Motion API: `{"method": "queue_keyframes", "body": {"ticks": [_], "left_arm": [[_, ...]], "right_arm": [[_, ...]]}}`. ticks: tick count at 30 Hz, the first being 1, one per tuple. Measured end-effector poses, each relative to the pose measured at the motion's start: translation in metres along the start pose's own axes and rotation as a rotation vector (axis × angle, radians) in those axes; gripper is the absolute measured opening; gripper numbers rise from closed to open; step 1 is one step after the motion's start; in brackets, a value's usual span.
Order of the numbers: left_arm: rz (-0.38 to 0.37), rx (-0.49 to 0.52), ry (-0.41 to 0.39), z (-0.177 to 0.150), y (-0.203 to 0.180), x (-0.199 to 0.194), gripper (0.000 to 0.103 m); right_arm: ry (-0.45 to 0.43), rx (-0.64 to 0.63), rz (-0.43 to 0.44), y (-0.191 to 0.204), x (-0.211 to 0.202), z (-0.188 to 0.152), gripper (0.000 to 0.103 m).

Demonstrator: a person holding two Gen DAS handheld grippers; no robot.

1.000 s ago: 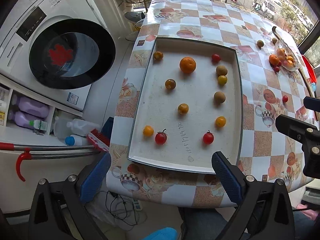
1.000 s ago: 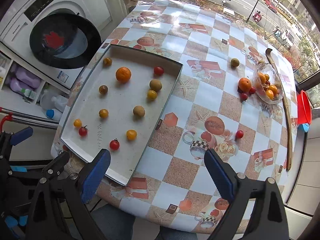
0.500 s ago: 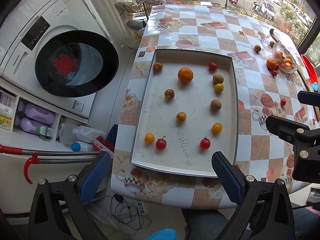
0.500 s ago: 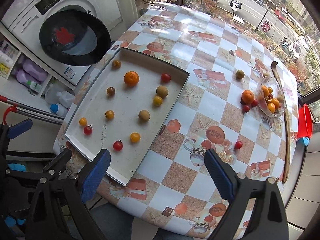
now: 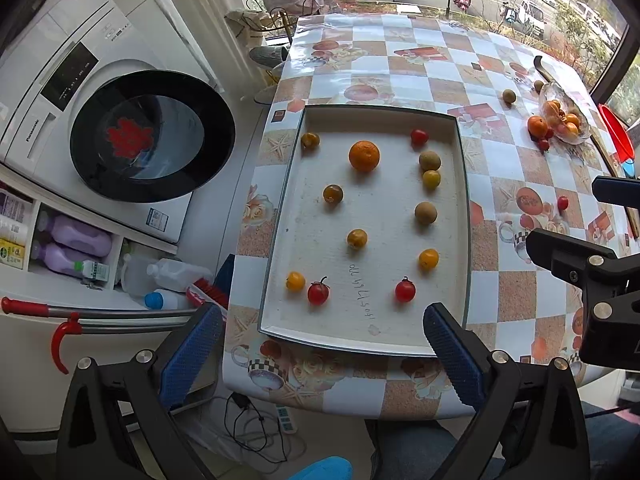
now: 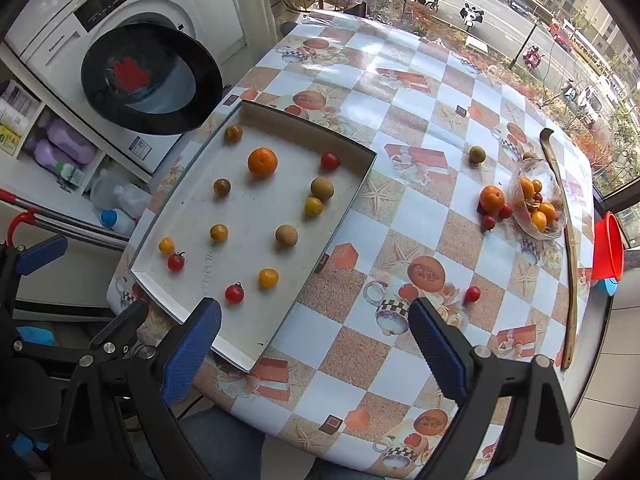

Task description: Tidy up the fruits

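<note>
A white tray (image 5: 374,338) (image 6: 352,192) lies on the checked table and holds several fruits: an orange (image 5: 363,155) (image 6: 262,162), red and yellow cherry tomatoes and brown round fruits. A clear bowl (image 5: 566,114) (image 6: 538,204) of fruit stands at the far right, with an orange (image 6: 492,199) and loose red tomatoes beside it. One red tomato (image 6: 472,293) lies alone on the cloth. My left gripper (image 5: 320,354) is open and empty above the tray's near edge. My right gripper (image 6: 312,346) is open and empty above the table's near edge.
A washing machine (image 5: 120,120) with its round door stands left of the table. Bottles sit on a low shelf (image 5: 76,248). A long wooden stick (image 6: 568,248) and a red cup (image 6: 608,246) lie at the table's right edge.
Both grippers have pulled back and up from the table, so tray and fruits look smaller and farther. Both stay open. No fruit has moved.
</note>
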State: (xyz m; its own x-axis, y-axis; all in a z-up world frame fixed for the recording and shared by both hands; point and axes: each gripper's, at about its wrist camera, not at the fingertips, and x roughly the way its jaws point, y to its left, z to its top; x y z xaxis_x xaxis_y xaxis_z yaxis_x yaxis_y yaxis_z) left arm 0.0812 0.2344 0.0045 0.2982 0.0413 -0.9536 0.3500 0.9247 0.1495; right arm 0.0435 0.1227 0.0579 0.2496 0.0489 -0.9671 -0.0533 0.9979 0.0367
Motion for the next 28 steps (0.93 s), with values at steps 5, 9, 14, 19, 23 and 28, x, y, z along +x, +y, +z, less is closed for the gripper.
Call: {"method": "queue_keyframes", "body": {"ticks": [5,9,14,19,23,28], "left_arm": [[0.001,0.004,-0.001,0.0,-0.001,-0.001,0.101],[-0.002,0.017,0.0,0.001,-0.001,0.001,0.101],[-0.004,0.043,0.002,0.004,-0.005,0.002,0.101],[-0.008,0.055,0.001,0.007,-0.006,0.003,0.101],[-0.009,0.057,0.009,0.009,-0.007,0.005,0.101],[-0.013,0.052,-0.007,0.01,-0.006,0.006,0.101]], "right_arm": [[0.002,0.0,0.004,-0.001,-0.001,-0.001,0.096],[0.002,-0.003,0.002,-0.001,0.0,-0.001,0.096],[0.003,-0.003,0.003,-0.001,0.0,-0.001,0.096],[0.005,-0.001,0.002,-0.002,0.0,-0.001,0.096],[0.009,0.008,0.0,-0.004,0.002,0.0,0.096],[0.016,0.014,0.004,-0.005,0.005,0.001,0.096]]}}
